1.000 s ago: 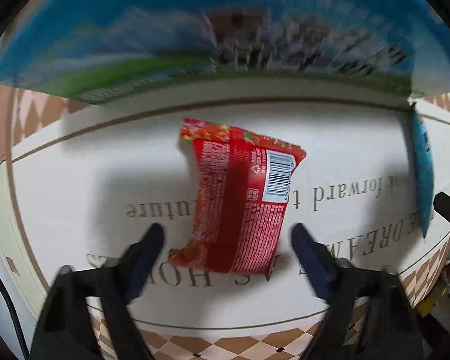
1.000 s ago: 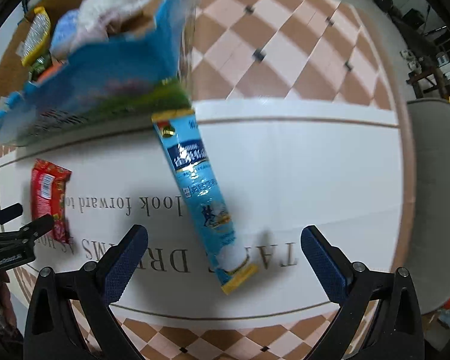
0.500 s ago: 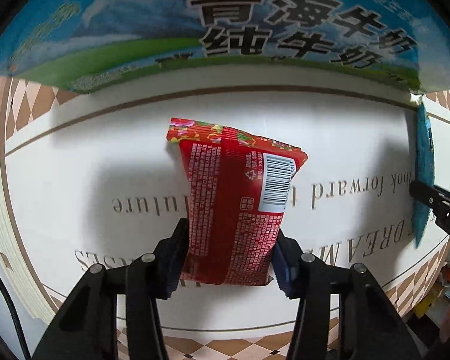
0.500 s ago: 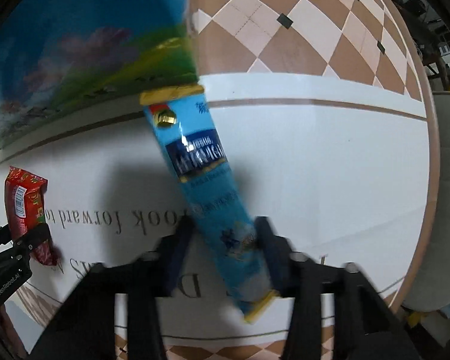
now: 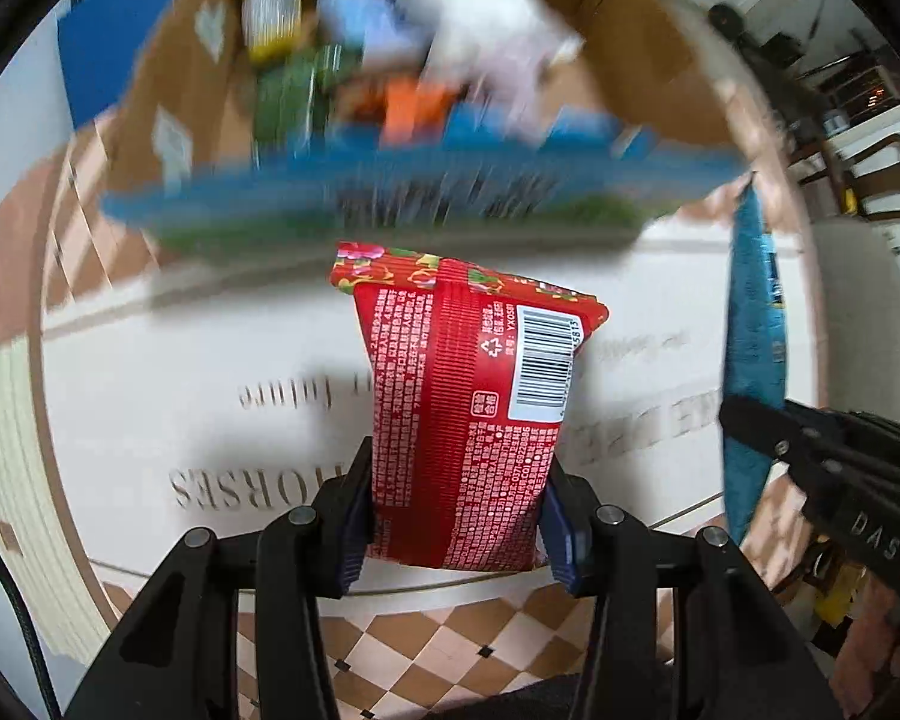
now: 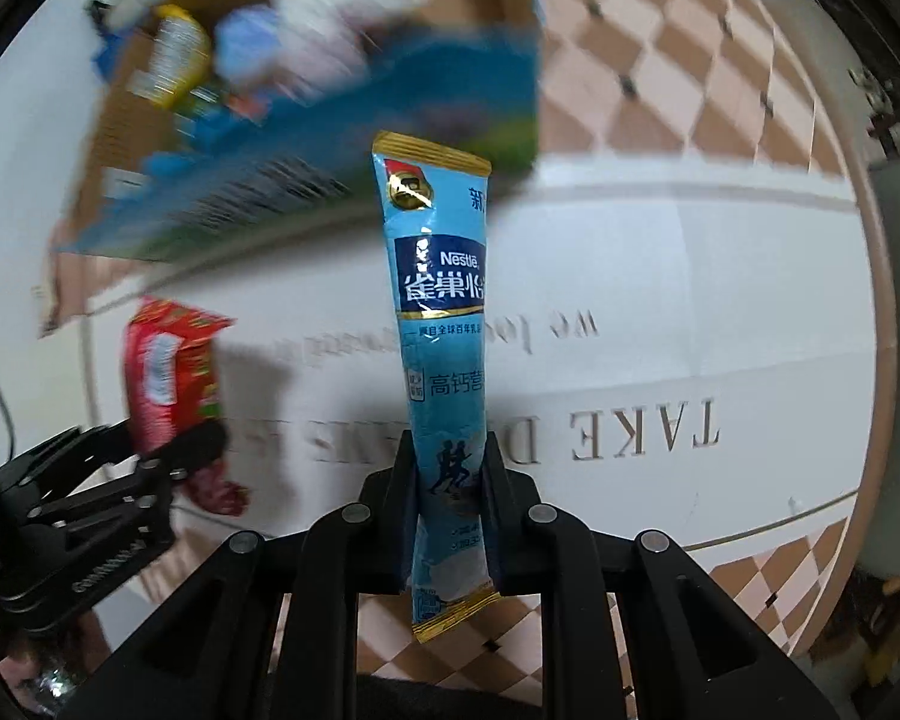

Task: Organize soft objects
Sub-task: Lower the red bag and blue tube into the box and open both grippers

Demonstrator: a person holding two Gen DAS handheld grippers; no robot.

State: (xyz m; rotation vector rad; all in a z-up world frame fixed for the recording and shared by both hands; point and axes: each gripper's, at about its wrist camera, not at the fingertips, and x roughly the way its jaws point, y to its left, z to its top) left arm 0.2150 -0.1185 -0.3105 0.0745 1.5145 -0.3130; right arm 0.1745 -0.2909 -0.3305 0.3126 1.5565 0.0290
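The blue stick sachet [image 6: 444, 360] bears the brand "Nestle" in white on a dark blue panel, above Chinese characters and a running-figures graphic; both ends have a gold seal. The red snack packet [image 5: 474, 414] shows its back face: a white barcode label, a recycling symbol and dense white Chinese print. The white mat [image 6: 720, 300] carries grey lettering, with "TAKE" and "we" legible in the right wrist view. The left wrist view shows "DAS" on the body of the other tool.

Left hand-held gripper [image 5: 453, 519]: its pads pinch the lower part of the red snack packet, which stands out ahead of the fingers, clear of the mat. Right hand-held gripper [image 6: 447, 510]: pressed together on the lower third of the blue stick sachet, which is likewise held off the mat.

Change from one second ago: both items lay flat on the mat between spread jaws, which have since closed on them. The mat lettering now appears smaller and farther away. The open cardboard box [image 5: 642, 30], blurred, now shows its mixed contents from above.

Both tools point steeply downward, side by side.
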